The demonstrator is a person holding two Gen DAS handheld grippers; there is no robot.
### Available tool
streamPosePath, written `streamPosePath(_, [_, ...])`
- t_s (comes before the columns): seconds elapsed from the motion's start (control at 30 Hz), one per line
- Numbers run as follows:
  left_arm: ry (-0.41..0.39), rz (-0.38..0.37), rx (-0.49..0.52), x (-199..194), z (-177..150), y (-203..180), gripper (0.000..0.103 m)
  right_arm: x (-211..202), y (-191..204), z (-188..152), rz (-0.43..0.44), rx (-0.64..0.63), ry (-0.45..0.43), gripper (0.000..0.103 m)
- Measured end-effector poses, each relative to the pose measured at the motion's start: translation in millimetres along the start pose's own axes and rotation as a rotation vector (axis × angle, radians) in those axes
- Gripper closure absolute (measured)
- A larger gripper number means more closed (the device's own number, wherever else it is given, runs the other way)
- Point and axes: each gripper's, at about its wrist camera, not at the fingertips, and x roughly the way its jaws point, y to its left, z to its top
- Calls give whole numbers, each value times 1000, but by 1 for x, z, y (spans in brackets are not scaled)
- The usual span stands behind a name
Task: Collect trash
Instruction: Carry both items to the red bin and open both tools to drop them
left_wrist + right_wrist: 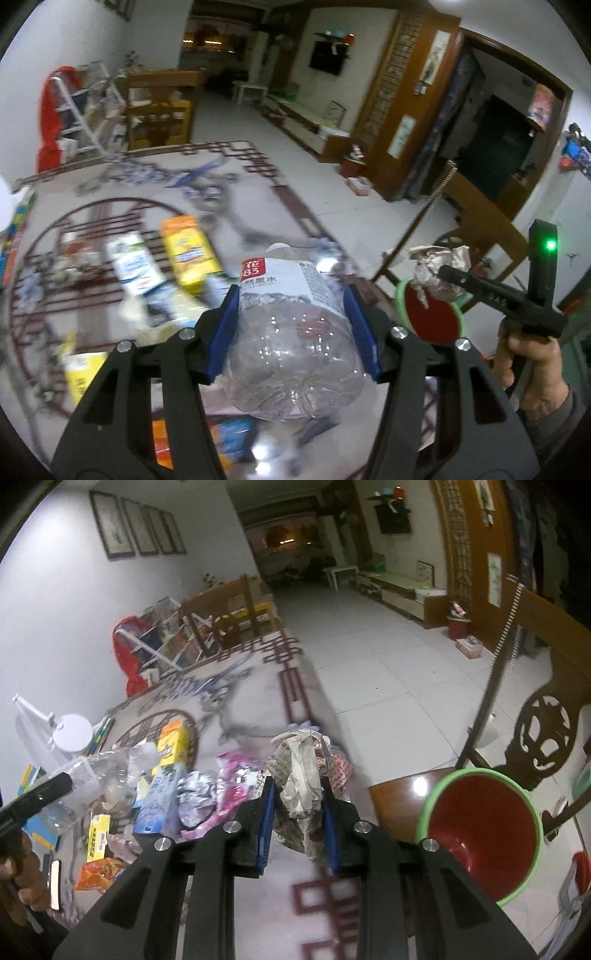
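Jaws clamped: left gripper (291, 295) on clear water bottle (291, 332), right gripper (297, 797) on crumpled newspaper wad (301, 775). Table litter (147, 273) blurred, possibly cartons.

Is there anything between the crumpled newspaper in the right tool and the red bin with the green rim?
Nothing visible. The crumpled newspaper wad hangs in the right tool, and only bare table edge and glossy wooden chair seat separate it from the open red, green-rimmed bin.
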Motion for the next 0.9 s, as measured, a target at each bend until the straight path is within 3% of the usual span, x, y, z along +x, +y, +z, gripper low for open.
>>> streamPosePath(0.3, [40, -168, 111, 48, 16, -100, 49, -40, -78, 10, -104, 80, -54, 81])
streamPosePath(0.57, [160, -323, 160, 121, 6, -189, 49, -54, -164, -11, -215, 196, -36, 81])
streamPosePath(0.77, [246, -358, 197, 166, -11, -241, 49, -49, -218, -33, -237, 282, 4, 81])
streamPosePath(0.9, [290, -354, 220, 192, -19, -259, 49, -39, -233, -43, -237, 301, 32, 81])
